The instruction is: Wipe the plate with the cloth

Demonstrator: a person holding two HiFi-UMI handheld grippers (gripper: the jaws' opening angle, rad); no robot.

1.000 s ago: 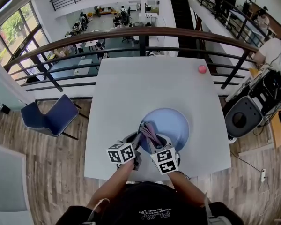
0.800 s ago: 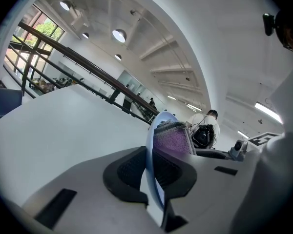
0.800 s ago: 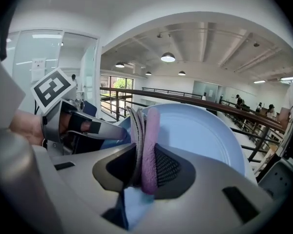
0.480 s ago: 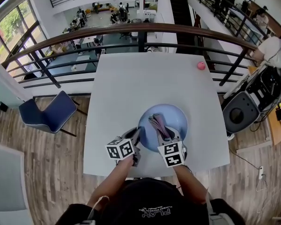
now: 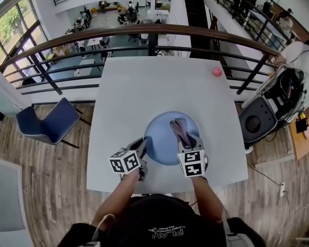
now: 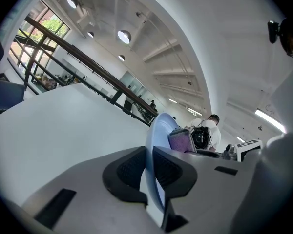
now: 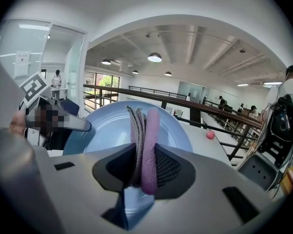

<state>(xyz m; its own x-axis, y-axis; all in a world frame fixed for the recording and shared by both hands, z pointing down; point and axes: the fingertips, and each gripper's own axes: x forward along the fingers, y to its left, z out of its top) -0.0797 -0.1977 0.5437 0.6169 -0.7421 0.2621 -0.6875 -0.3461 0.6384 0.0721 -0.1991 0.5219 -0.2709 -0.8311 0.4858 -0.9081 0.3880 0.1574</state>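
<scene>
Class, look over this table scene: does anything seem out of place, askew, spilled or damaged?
Nothing looks spilled or damaged. The only stray item is a small pink ball near the table's far right corner, well apart from the blue plate and the cloth.

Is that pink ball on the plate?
No, the pink ball rests on the white table near its far right corner, apart from the blue plate.

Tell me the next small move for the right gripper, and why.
Probably sweep the folded purple cloth in the right gripper leftward toward the middle of the blue plate, pressing it down. It sits over the plate's right side; the rest lies bare. The left gripper, jaws just eased slightly wider, has the plate's rim between its pads, steadying it.
</scene>
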